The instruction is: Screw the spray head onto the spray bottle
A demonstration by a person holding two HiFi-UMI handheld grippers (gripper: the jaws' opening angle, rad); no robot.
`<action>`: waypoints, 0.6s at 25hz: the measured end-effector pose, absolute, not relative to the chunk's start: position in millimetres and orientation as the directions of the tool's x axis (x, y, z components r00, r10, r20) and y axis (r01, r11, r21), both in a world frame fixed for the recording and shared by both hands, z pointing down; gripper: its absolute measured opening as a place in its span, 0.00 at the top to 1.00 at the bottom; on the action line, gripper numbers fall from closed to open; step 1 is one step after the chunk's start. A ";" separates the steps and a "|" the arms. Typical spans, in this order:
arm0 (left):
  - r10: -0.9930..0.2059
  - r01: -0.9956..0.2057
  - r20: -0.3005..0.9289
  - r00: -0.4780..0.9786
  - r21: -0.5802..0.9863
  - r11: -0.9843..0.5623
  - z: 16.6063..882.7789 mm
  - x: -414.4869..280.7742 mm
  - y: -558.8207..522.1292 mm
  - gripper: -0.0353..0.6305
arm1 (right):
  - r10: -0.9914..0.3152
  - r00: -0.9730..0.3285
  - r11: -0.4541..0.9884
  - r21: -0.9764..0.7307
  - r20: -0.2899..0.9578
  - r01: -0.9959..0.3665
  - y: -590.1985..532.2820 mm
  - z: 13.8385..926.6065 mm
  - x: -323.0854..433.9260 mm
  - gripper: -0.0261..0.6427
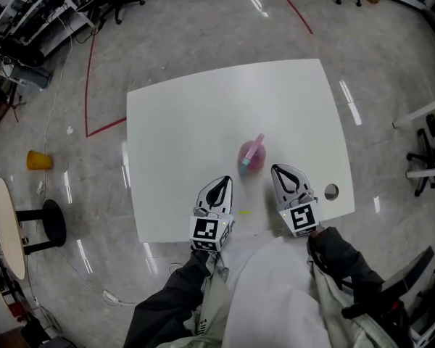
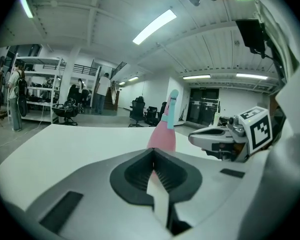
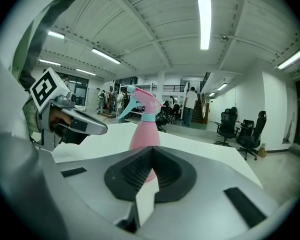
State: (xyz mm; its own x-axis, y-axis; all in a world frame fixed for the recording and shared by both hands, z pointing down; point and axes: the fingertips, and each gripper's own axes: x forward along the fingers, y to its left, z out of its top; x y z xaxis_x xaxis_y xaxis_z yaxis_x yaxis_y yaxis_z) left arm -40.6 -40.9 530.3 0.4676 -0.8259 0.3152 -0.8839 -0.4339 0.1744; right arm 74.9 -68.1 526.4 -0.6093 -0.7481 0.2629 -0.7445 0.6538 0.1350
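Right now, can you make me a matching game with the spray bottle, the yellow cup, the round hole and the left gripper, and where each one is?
Things:
1. spray bottle
2. yellow cup
3. round hole
4. left gripper

Places:
A. on the floor, left of the table
B. in the tabletop, by its near right corner
C. over the table's near edge, jaws shut and empty
D. standing upright on the table

Pairs: 1-D, 2-A, 3-B, 4-C

The spray bottle [image 1: 251,154] stands on the table [image 1: 174,136], ahead of and between the left tongs [image 1: 222,183] and right tongs [image 1: 280,170].
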 end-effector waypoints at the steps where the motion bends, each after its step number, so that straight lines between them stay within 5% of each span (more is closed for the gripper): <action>1: -0.827 -0.886 0.319 0.463 0.176 -0.428 532.8 -40.1 -39.2 0.94 | -0.745 -0.612 0.658 0.137 0.266 -0.741 -67.7 528.7 75.0 0.97; 15: -0.824 -0.900 0.361 0.437 0.183 -0.397 541.8 -53.3 -29.0 0.94 | -0.714 -0.640 0.696 0.181 0.285 -0.695 -54.3 529.5 58.3 0.97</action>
